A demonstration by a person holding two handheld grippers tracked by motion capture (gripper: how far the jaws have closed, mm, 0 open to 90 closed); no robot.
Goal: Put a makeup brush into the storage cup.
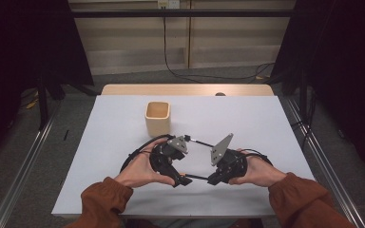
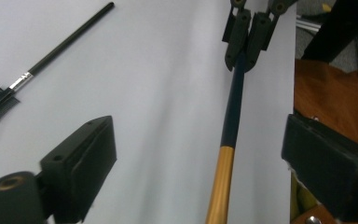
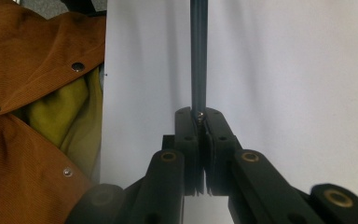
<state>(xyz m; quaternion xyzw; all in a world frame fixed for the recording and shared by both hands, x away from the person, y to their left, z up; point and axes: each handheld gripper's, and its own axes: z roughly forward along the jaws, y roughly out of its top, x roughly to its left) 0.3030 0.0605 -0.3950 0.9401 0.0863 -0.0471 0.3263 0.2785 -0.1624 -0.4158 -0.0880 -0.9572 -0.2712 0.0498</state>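
Work over the white table (image 1: 114, 190), near its front edge, where both hands meet. Count on the wooden cup (image 1: 158, 118) as the likely place for the brush: stands upright, mouth open, toward the far side and well apart from both grippers.

Leave the left gripper (image 2: 203, 163) as is: released, jaws spread wide to either side of the brush handle, neither pad pressing on it. Draw it straight back along its own line, so that neither jaw clips the handle on the way out.

Trust the right gripper (image 3: 200, 135) with the whole load: clenched on the dark end of the long brush (image 2: 233, 112), pads tight together around the thin shaft. Keep that squeeze steady; a thin, round handle probably rolls or swings in a grip this close to its end.

Note the brush itself: held just above the table between the two grippers, dark shaft running into a gold section nearest the left gripper. Tip it toward upright before carrying it over the cup, then lower the free end inside the rim before letting go.

Mind the small comb brush (image 2: 51, 51) lying flat on the table, off to one side and apart; steer clear of it while pulling back.
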